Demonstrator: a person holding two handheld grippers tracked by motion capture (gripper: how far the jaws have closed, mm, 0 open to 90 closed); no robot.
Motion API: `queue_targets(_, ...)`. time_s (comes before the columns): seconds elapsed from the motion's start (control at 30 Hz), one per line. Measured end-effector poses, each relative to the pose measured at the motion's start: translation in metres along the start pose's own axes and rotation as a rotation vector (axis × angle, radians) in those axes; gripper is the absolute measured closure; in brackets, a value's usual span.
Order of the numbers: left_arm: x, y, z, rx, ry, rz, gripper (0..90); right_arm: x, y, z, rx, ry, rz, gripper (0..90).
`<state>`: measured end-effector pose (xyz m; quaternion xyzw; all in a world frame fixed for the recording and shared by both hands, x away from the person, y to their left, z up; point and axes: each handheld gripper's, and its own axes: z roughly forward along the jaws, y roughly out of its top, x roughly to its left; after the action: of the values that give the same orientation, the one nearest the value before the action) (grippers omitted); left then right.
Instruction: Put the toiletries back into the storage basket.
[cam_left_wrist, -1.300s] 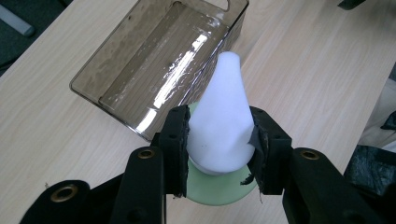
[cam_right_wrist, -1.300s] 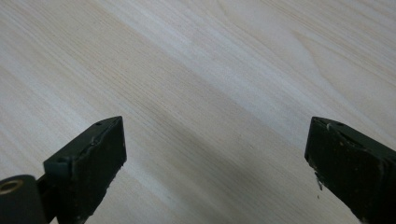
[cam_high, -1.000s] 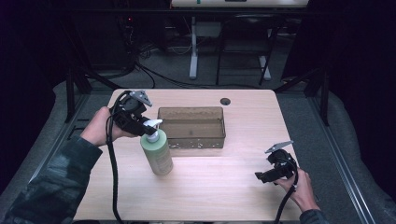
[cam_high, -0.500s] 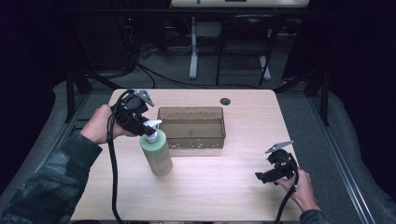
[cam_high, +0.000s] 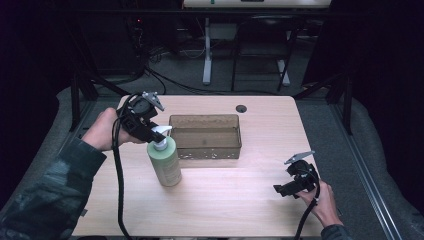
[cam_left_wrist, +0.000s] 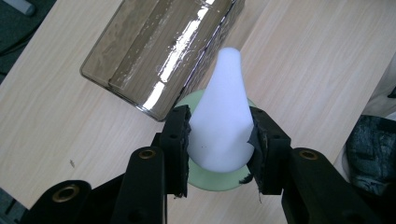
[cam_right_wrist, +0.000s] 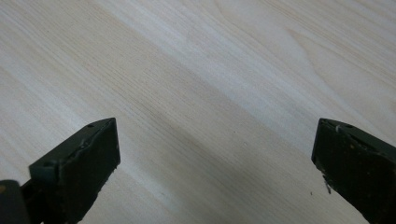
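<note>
Left tongs (cam_left_wrist: 219, 140) clamp the white pump head (cam_left_wrist: 223, 112) of a green soap bottle (cam_high: 165, 160), apparently upright, beside the tinted bin (cam_high: 205, 135); right tongs (cam_right_wrist: 215, 168) gape wide above the surface's (cam_high: 250, 200) right edge.

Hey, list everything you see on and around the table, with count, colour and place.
Pump bottle: one, pale green with a white pump head, upright, left of centre.
Plastic bin: one, smoky clear, table centre, right of the bottle.
Cable hole: one, dark, far edge of the table.
Table: one, light wood.
Left claw: one, black, shut on the pump head.
Right claw: one, black, open, near right corner.
Hands: two, one holding each claw.
</note>
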<state>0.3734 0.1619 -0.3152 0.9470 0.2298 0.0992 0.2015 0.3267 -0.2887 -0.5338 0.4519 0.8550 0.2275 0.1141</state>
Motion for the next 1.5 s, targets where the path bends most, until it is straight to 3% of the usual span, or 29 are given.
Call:
queue_targets(0.33,0.003,0.003,-0.010,-0.003,-0.006,-0.014,62.7,-0.002,-0.001,-0.002,0.001,-0.004,0.002,0.4)
queue_targets(1.5,0.011,0.029,-0.041,0.023,0.017,0.007,62.8,-0.003,-0.001,-0.002,0.004,-0.018,0.000,2.9)
